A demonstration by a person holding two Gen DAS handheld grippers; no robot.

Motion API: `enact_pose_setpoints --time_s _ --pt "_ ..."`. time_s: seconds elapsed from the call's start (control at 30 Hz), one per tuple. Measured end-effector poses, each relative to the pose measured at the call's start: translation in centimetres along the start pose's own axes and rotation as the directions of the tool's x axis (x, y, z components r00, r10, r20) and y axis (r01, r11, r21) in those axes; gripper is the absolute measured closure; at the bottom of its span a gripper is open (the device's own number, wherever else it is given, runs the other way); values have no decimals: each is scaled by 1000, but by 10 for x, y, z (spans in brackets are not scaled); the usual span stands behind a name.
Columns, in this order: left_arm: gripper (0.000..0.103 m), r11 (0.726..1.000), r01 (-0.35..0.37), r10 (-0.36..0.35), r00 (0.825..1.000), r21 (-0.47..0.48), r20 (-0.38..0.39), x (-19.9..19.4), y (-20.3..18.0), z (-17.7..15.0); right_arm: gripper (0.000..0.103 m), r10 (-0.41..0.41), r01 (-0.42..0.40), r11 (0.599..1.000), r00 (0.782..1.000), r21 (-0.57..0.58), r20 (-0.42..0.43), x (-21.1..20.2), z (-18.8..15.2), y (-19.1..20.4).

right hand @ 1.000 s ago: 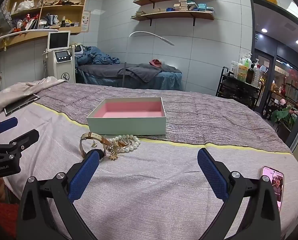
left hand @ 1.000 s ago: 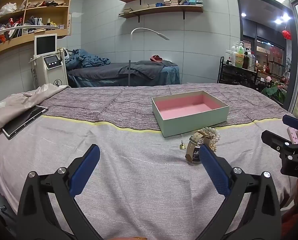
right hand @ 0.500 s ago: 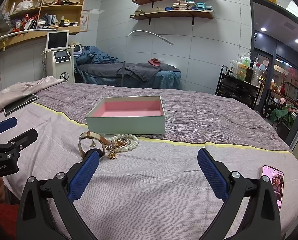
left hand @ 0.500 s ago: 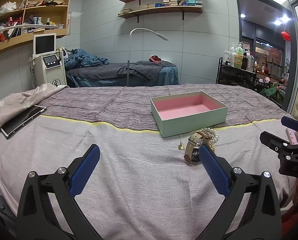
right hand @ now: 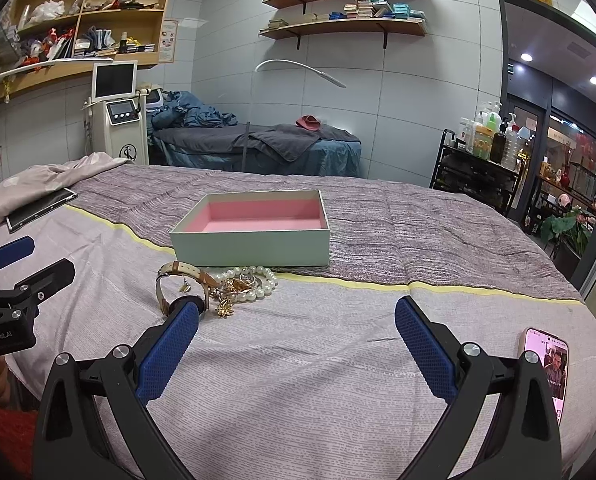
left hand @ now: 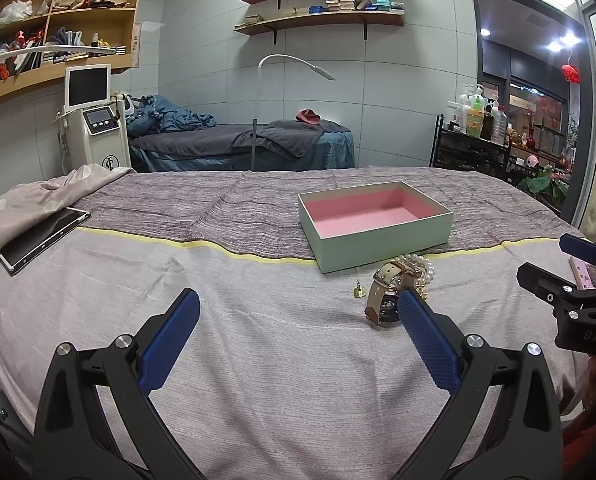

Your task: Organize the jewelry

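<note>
Two grippers hover low over a bed [left hand: 257, 360] covered in a grey-lilac cloth, each with its blue-padded fingers spread wide apart and holding nothing. The left gripper [left hand: 298, 320] points toward the middle of the bed; the right gripper [right hand: 295, 328] is seen in the left wrist view as a black frame at the right edge.

A shallow pale green box [right hand: 249, 242] with a pink lining sits open on the darker striped band of the cover, just beyond a thin yellow line. Nothing lies inside it as far as either view shows.

Just in front of the box's near wall lies a small heap of jewelry. A watch [right hand: 177, 280] with a beige strap stands on its edge at the heap's left side in the right wrist view, its dial partly hidden behind the tip of that gripper's left finger. Touching it is a string of white pearls [right hand: 253, 282] curled around some gold pieces [right hand: 233, 290] that are too tangled to tell apart. A tiny gold item [left hand: 358, 290] lies a little apart from the watch in the left wrist view.

A tablet [left hand: 43, 238] rests on a rumpled blanket at the bed's far left, and a phone [right hand: 548, 364] with a lit screen lies near the right edge
</note>
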State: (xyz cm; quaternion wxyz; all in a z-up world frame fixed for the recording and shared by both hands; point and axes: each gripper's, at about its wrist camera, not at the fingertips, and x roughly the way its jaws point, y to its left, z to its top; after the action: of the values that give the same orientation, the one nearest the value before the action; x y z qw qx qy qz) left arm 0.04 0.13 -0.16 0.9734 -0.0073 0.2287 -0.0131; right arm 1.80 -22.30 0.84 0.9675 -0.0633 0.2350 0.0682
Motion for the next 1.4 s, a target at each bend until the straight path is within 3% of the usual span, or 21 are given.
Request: enact_pose_setpoints --time_s 1.4 --pt "5 1000 22 -22 1000 6 -8 2 -1 -2 6 1 -1 1000 1000 0 -7 4 -3 1"
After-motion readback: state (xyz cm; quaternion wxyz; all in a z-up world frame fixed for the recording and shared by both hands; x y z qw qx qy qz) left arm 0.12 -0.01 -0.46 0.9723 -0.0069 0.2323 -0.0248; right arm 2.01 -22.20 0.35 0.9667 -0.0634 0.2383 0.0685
